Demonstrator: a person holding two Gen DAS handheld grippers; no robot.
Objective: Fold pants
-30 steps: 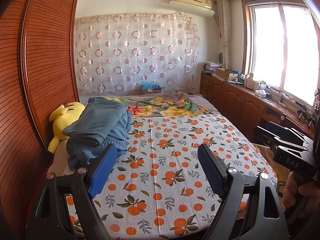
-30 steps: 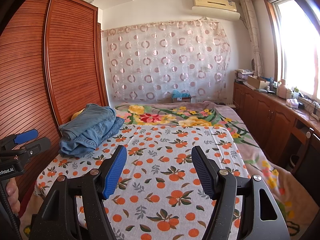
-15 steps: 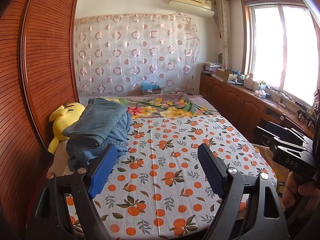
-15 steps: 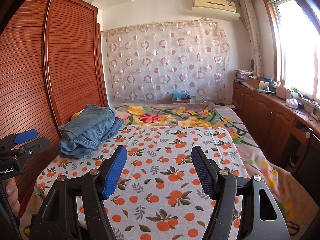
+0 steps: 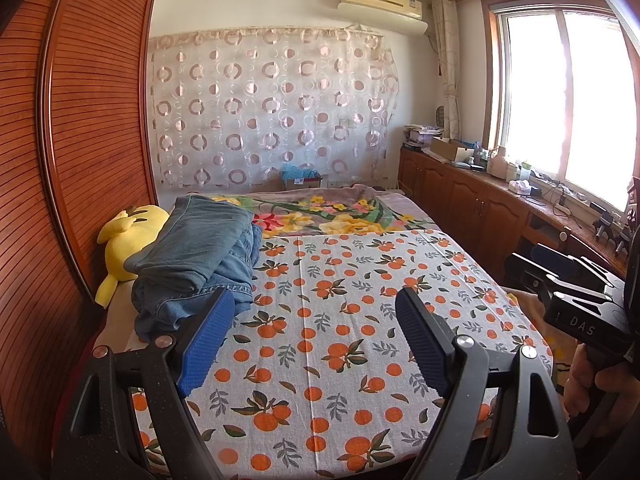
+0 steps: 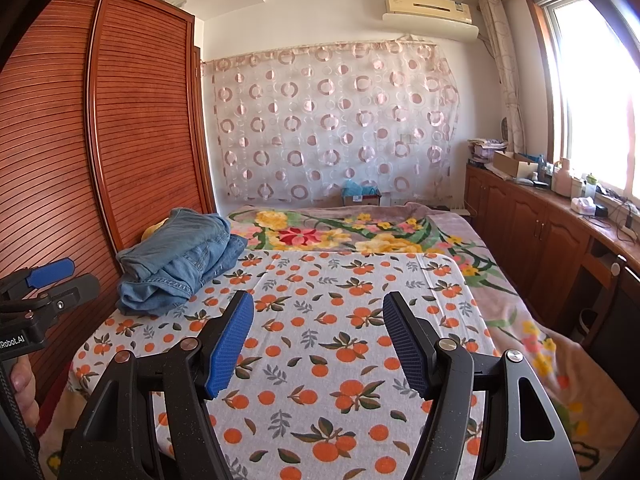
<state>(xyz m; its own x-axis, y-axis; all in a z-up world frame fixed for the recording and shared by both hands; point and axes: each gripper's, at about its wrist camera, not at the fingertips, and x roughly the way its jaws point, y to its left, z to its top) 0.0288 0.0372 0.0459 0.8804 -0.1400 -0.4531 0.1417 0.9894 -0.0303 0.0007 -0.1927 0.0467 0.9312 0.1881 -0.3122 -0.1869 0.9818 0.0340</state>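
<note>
pants (image 5: 196,256) heaped at far left of bed (image 5: 340,344), against yellow plush (image 5: 128,236), by wardrobe (image 5: 80,140) | left gripper (image 5: 314,340) spread wide, empty, above orange-print sheet, touching nothing | right gripper (image 6: 318,338) likewise wide apart, empty, well short of pants (image 6: 180,264)

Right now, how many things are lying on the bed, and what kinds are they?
Jeans: 1, the crumpled pile of blue jeans
Plush toys: 1, the yellow plush toy behind the jeans
Covers: 2, the orange-print sheet and the flowered blanket
Total: 4
</note>
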